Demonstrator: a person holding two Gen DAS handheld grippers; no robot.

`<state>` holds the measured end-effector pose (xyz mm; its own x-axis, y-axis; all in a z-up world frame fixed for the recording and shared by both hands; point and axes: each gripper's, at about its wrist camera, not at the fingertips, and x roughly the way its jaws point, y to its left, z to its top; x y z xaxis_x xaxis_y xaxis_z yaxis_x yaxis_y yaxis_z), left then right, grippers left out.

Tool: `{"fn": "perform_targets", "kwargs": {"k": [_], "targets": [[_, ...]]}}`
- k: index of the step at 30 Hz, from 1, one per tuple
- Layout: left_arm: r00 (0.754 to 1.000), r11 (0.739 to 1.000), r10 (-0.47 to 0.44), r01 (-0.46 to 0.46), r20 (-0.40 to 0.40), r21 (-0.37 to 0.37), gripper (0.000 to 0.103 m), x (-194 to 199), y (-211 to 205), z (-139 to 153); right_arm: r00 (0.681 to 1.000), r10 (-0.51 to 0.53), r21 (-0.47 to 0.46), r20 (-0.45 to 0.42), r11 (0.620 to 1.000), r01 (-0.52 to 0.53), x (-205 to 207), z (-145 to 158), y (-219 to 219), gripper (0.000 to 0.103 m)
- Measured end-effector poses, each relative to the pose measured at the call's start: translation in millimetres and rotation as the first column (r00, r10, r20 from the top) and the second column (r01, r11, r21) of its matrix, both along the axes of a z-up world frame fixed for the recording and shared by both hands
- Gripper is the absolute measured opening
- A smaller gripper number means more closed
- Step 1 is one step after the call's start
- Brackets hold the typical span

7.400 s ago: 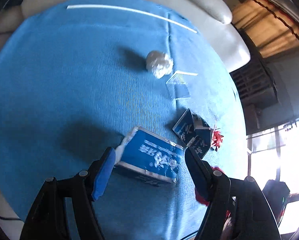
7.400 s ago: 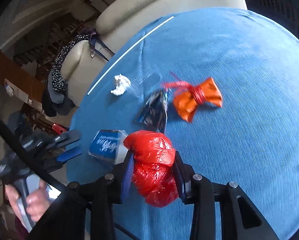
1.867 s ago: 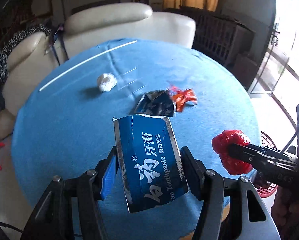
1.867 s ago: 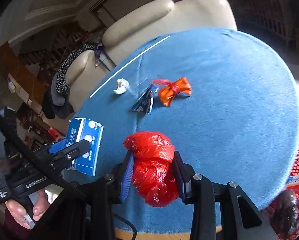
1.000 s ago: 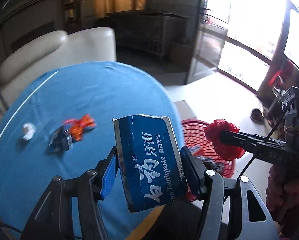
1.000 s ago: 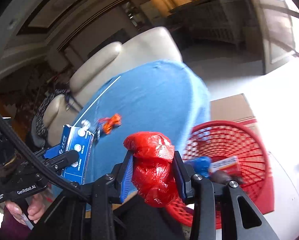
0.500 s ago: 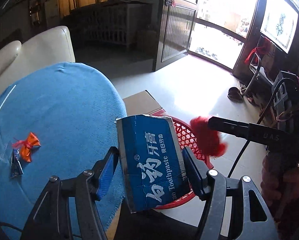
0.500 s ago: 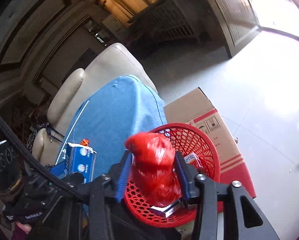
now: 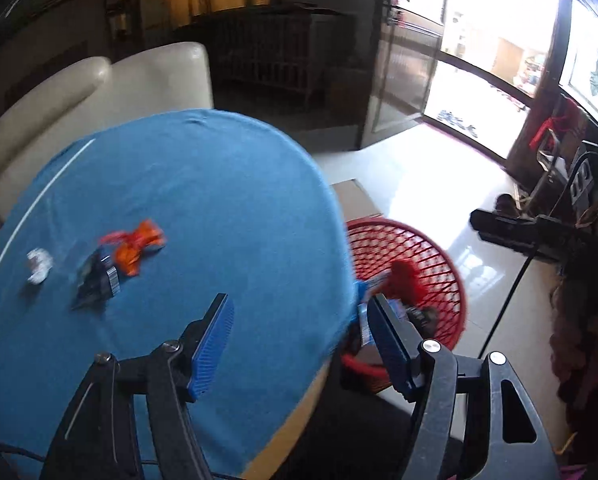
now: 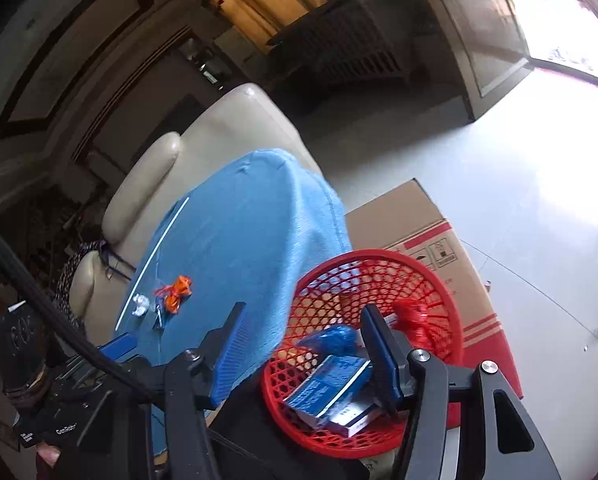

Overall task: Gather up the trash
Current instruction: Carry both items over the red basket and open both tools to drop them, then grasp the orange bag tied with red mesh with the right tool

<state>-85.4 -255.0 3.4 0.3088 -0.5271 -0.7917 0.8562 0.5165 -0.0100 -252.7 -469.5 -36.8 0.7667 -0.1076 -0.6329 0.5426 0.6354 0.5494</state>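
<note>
Both grippers, L [image 9: 299,332] & R [image 10: 303,344], jaws opening, nothing between; toothpaste box [image 10: 327,380] & red bag [image 10: 415,320] lie in red basket [image 10: 451,292].

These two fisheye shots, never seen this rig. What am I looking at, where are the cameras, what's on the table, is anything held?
No robot arm here: a person carries a handheld two-finger claw in each hand, with a camera on each looking along its fingers.

One picture is from the left claw, the other from the right claw. Both are opening, with nothing between their blue pads.

On the blue-clothed table lie an orange wrapper, a dark torn packet and a white crumpled wad.

Beside the table stands a red basket holding a blue toothpaste box and a red plastic bag.
</note>
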Motion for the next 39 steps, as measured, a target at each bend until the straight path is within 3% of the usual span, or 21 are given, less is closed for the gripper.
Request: {"fn": "perform_targets", "kwargs": {"k": [3, 7, 15, 22, 31, 39], "targets": [[0.992, 0.993, 0.114, -0.116, 0.044, 0.027, 0.070, 14.2, 42.4, -4.3, 0.999, 0.036, -0.008, -0.005, 0.999, -0.036, 13.8, 1.7, 13.4, 0.061], [0.968, 0.968, 0.250, -0.250, 0.016, 0.030, 0.070, 36.5, 93.8, -12.1, 0.996, 0.090, -0.025, -0.018, 0.996, -0.090, 32.4, 3.6, 33.0, 0.061], [0.876, 0.876, 0.482, -0.482, 0.005, 0.015, 0.070, 81.9, 184.3, -22.3, 0.983, 0.178, -0.038, -0.054, 0.983, -0.180, 67.9, 3.8, 66.9, 0.061], [0.836, 0.836, 0.548, -0.548, 0.010, 0.006, 0.070, 91.8, 206.0, -32.1, 0.963, 0.252, -0.031, -0.095, 0.966, -0.256, 98.6, -4.2, 95.5, 0.061], [0.843, 0.843, 0.537, -0.538, 0.019, 0.006, 0.070, 91.0, 213.3, -43.5, 0.926, 0.353, -0.027, -0.135, 0.933, -0.360, 135.8, -11.6, 134.7, 0.061], [0.821, 0.821, 0.571, -0.571, -0.011, 0.017, 0.070, 104.0, 234.8, -54.5, 0.899, 0.409, -0.014, -0.158, 0.909, -0.417, 166.3, -20.3, 156.9, 0.061]]}}
